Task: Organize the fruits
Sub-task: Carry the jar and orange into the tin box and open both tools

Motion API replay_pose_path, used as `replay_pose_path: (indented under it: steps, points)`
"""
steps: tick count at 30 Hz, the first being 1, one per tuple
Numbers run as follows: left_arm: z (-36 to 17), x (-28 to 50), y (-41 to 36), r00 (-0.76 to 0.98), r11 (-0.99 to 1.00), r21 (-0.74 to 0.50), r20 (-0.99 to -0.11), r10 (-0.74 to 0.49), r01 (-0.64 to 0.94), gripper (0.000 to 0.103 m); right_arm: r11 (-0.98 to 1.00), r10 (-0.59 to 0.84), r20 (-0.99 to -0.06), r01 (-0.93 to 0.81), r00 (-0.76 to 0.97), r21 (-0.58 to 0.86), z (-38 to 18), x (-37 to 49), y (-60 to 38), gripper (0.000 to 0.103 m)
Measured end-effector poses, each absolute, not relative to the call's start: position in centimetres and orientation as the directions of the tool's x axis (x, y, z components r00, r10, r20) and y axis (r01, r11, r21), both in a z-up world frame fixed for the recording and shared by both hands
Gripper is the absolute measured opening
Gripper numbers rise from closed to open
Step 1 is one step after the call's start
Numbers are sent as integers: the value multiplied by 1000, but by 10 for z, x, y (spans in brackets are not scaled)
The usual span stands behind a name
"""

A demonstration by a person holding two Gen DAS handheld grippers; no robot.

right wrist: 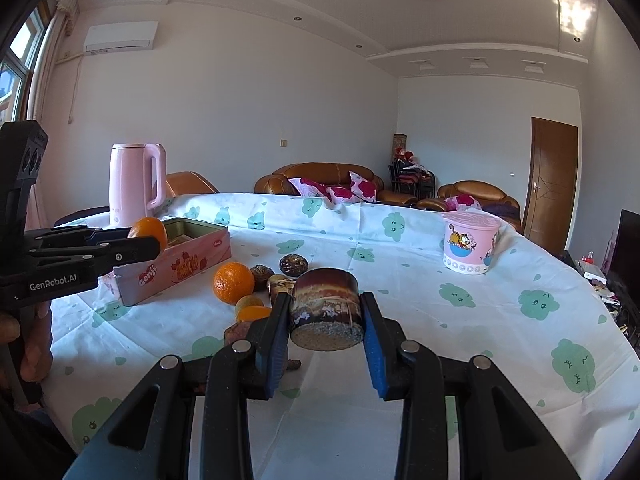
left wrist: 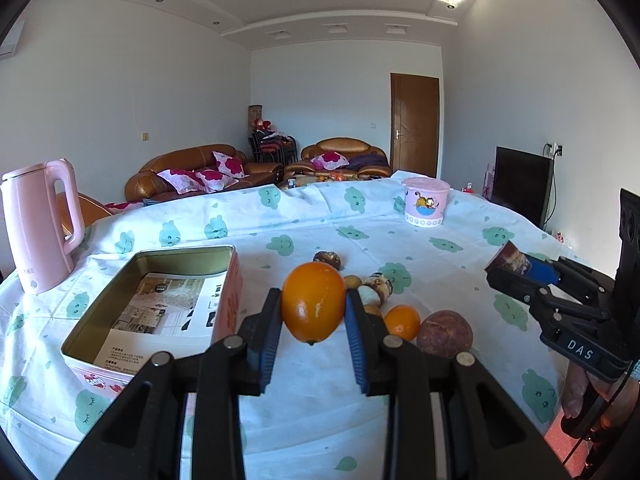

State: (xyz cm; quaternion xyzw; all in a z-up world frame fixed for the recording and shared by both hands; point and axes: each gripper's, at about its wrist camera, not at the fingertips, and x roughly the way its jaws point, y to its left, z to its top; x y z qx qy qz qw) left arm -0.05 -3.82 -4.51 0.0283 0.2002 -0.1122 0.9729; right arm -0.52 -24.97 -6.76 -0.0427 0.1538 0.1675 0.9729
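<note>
My left gripper [left wrist: 313, 316] is shut on an orange [left wrist: 313, 306] and holds it above the table, right of the open pink tin [left wrist: 160, 276]; it also shows in the right wrist view [right wrist: 148, 240], with the orange [right wrist: 148, 231] at the tin's [right wrist: 180, 268] near end. My right gripper [right wrist: 326, 322] is shut on a brown, cut cylindrical piece [right wrist: 325, 308], held above the cloth; it also shows in the left wrist view [left wrist: 516, 266]. A pile of fruit lies between: an orange [right wrist: 233, 282], a smaller orange [left wrist: 402, 322], a purple round fruit [left wrist: 445, 333] and several brown pieces [left wrist: 378, 286].
A pink kettle [left wrist: 38, 224] stands at the table's left beyond the tin. A pink cartoon tub [left wrist: 425, 201] stands at the far right. The table [right wrist: 500, 328] has a white cloth with green prints. Sofas and a door are behind.
</note>
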Motion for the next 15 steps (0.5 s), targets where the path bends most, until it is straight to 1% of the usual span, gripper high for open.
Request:
replay_pose_path:
  steps: [4,11,15]
  points:
    - [-33,2,-26,908,982,16,-384,-169,190,32,930,352,-297,-368,888,1,-44,-5,-241,36]
    - [-20,15,3,913,994,9,-395,-99,111,32,897,429,-274,-441,861,21,-2,5,-207,36]
    - [-13,21,18,918,997,11,-391,-69,80,32,875,468,-271,-485,841,6,11,14,-180,36]
